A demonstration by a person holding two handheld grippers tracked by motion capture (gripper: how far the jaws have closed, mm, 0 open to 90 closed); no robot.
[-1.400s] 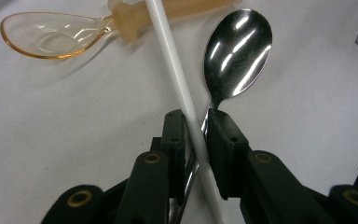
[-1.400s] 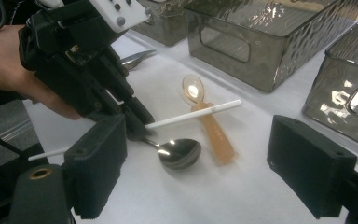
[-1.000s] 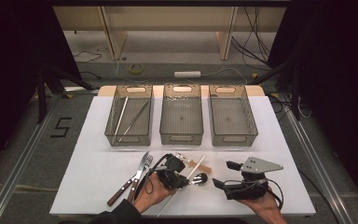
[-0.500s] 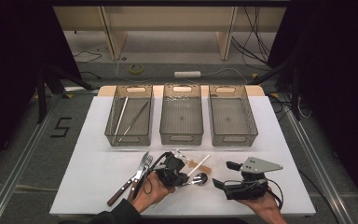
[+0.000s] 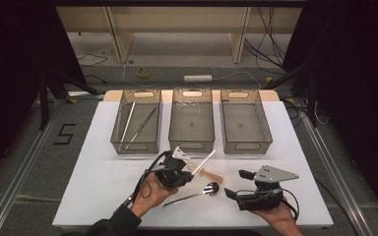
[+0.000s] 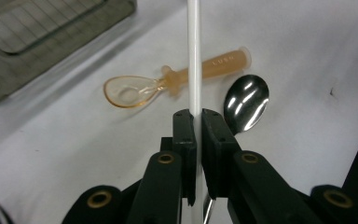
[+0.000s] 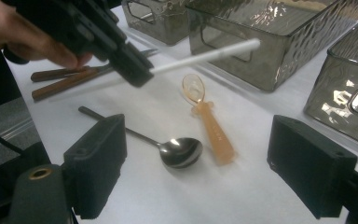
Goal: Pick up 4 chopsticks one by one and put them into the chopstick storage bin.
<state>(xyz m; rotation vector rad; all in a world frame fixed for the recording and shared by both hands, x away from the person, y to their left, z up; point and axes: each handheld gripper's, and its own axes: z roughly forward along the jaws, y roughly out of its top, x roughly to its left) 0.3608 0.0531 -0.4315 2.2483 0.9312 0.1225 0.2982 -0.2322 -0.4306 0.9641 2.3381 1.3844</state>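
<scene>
My left gripper (image 5: pixel 190 173) is shut on a white chopstick (image 5: pixel 204 161) and holds it above the table, its free end toward the bins. In the left gripper view the chopstick (image 6: pixel 194 56) runs straight up from between the closed jaws (image 6: pixel 198 116). Below it lie a translucent orange spoon (image 6: pixel 186 77) and a metal spoon (image 6: pixel 247 100). My right gripper (image 5: pixel 236 184) rests open near the front right of the table with nothing between its fingers. The right gripper view has the left gripper (image 7: pixel 137 74) with the chopstick (image 7: pixel 205 56) over both spoons.
Three smoky clear bins stand in a row at the back: the left bin (image 5: pixel 118 140) holds long thin utensils, the middle bin (image 5: pixel 173 132) and right bin (image 5: pixel 266 135) look bare. A wooden-handled knife and fork (image 7: pixel 65 81) lie under the left hand.
My left gripper has risen and shifted slightly right, lifting the white chopstick off the table. The right gripper has stayed where it was.
</scene>
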